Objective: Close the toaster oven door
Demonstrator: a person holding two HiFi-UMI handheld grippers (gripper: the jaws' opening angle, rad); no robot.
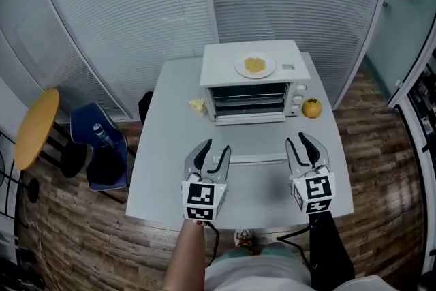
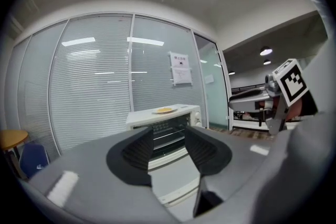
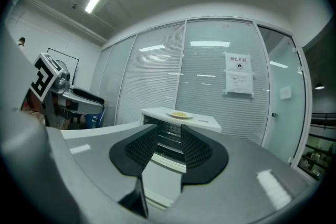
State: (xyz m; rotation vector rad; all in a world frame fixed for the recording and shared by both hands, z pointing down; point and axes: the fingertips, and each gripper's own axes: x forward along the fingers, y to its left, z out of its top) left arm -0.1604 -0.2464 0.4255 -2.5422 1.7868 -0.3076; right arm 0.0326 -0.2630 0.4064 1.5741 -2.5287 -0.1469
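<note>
White table [image 1: 163, 167], white toaster oven [image 1: 225, 68] at its far side, door [image 1: 252, 141] dropped flat toward us. It is stiff, hinged, probably light. Lift under the front handle [image 1: 257, 159]. Left gripper [image 1: 214, 146] and right gripper [image 1: 300, 141] hover near it, both gaping, empty.

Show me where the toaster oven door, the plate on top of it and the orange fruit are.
toaster oven door [image 1: 252, 141], head view, middle of the lowered panel
plate [image 1: 239, 67], head view, bare left rim
orange fruit [image 1: 312, 108], head view, its middle
</note>
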